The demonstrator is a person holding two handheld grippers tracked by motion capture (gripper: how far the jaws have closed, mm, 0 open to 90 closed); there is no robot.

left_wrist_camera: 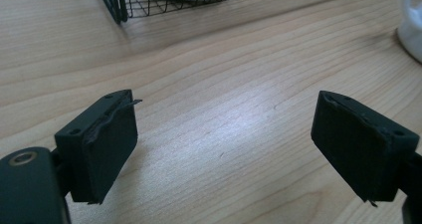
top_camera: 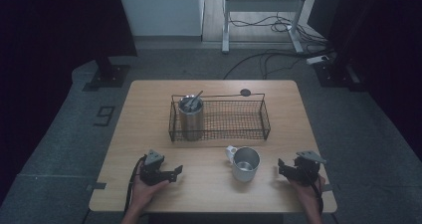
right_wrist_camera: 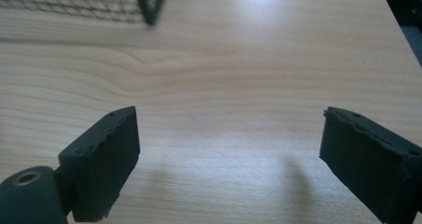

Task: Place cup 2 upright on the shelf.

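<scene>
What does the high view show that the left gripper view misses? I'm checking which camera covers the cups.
The high view alone gives the tall steel cup with utensils standing at the left end of the wire basket, the whole white mug in front of it, and both grippers: left gripper, right gripper. The left gripper view alone gives its pads close up, apart, nothing between them. Both share the wooden table, a basket corner and part of the mug.
</scene>
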